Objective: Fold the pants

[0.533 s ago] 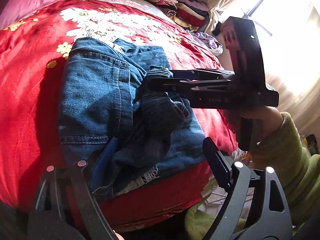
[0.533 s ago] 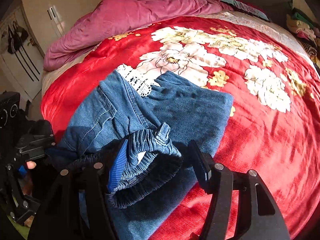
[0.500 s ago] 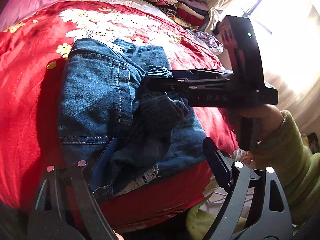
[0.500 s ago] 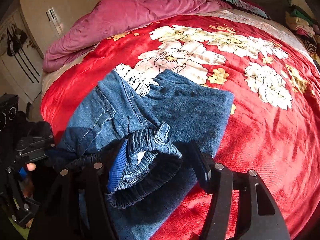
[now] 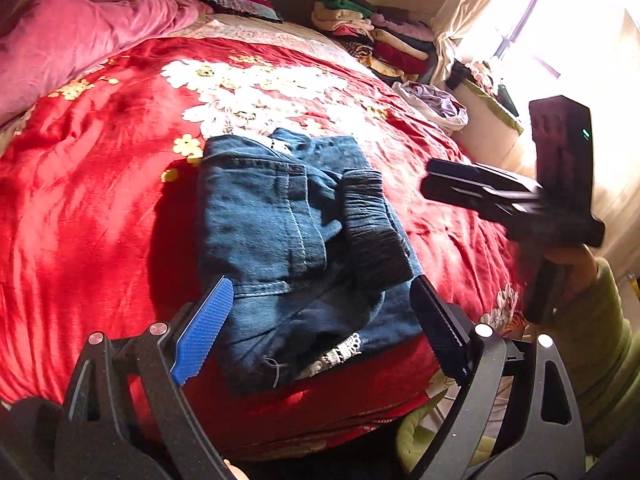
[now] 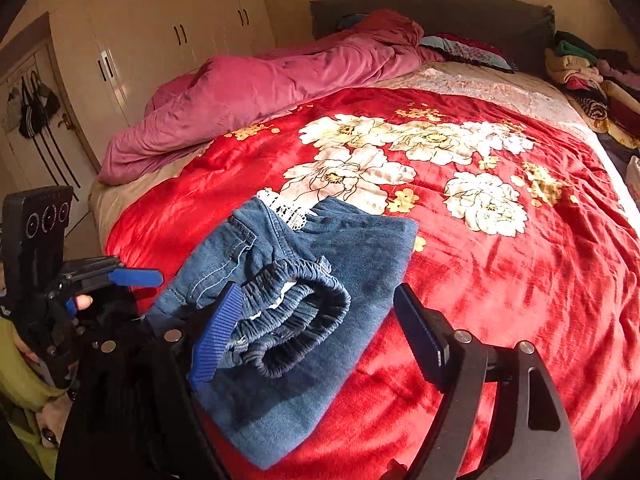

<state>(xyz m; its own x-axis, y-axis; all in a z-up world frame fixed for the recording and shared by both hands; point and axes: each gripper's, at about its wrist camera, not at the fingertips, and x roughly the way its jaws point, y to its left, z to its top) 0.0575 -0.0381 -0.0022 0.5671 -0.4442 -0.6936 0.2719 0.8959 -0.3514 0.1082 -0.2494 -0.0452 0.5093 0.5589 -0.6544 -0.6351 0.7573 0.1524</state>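
Note:
The blue denim pants (image 5: 288,236) lie folded in a small bundle on the red flowered blanket (image 5: 100,200), near the bed's front edge. Their elastic waistband (image 6: 296,320) is on top, with white lace trim (image 6: 286,210) showing at the far end. My left gripper (image 5: 320,332) is open and empty, held just in front of the bundle. My right gripper (image 6: 316,336) is open and empty, raised off the pants on their right side; it also shows in the left wrist view (image 5: 500,196). The left gripper shows in the right wrist view (image 6: 132,276).
A pink quilt (image 6: 260,84) lies along the bed's far left. Stacked folded clothes (image 5: 372,36) sit at the head of the bed by the window. A wardrobe (image 6: 140,40) stands beyond the bed. A bag (image 5: 436,104) lies at the right edge.
Both grippers have let go of the pants and pulled back. The bundle now lies flat on the blanket, and the right gripper has moved off to the right.

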